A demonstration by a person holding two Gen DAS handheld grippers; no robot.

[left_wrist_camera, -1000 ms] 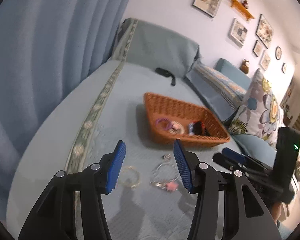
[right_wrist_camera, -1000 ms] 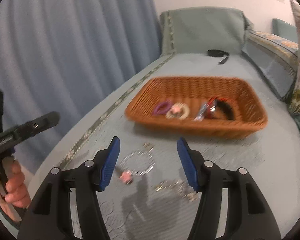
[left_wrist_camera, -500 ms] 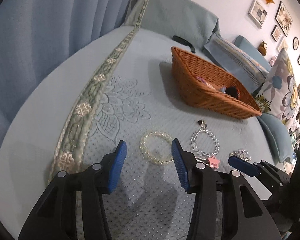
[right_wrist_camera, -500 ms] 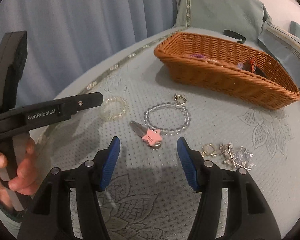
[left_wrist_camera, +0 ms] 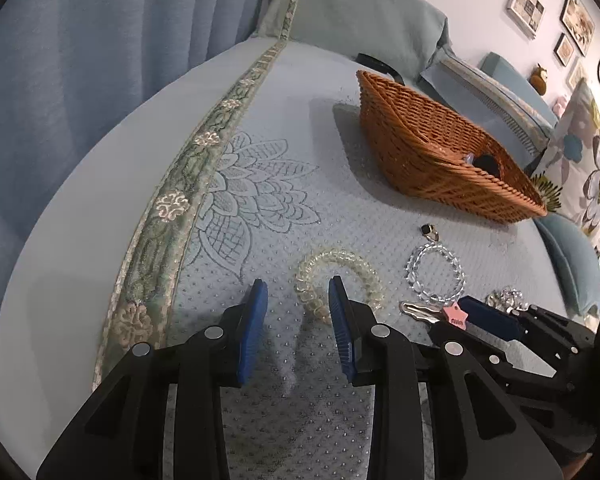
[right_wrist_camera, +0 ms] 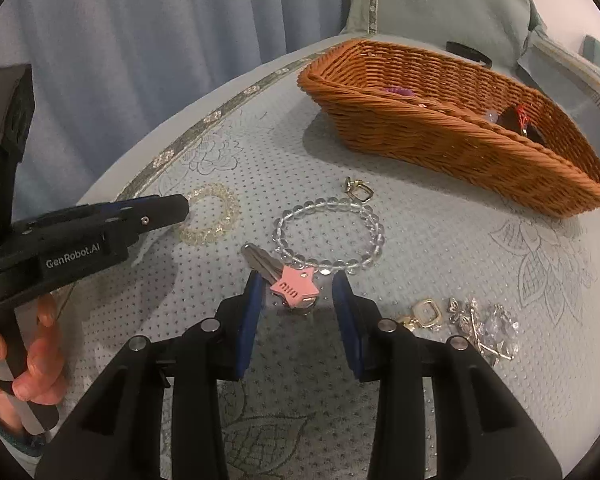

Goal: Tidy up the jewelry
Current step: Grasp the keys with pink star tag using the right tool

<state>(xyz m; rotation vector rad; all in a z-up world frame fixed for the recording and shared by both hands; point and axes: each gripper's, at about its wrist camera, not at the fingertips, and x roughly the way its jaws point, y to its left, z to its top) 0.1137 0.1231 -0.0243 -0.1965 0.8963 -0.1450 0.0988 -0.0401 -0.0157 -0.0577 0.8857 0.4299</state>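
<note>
Both grippers point down at the blue-green bed cover [left_wrist_camera: 260, 92]. The left gripper [left_wrist_camera: 296, 312] is low over the pale coil hair tie [left_wrist_camera: 338, 276]. Its jaws have just been closing and now stand narrow, with the near edge of the hair tie between them, but the pads do not press on it. The right gripper [right_wrist_camera: 296, 300] is low over the pink star hair clip [right_wrist_camera: 294, 286]. Its jaws have also just been closing and are narrow, and the clip lies between the tips, not pinched.

The right wrist view shows a hand [right_wrist_camera: 16, 364] gripping the left gripper's handle at the left edge. It also shows a gold ring [right_wrist_camera: 428, 312] and a sparkly brooch [right_wrist_camera: 484, 330] near the right tip, and another gold ring [right_wrist_camera: 358, 192] just past the clear bead bracelet [right_wrist_camera: 328, 236]. The left wrist view shows picture frames [left_wrist_camera: 526, 8] on the wall and a flower pillow [left_wrist_camera: 584, 160].

The wicker basket [right_wrist_camera: 460, 140] sits further back with a few small things inside.

A second ago both grippers were higher, with wider jaws, and the basket looked closer to the middle of each view.
</note>
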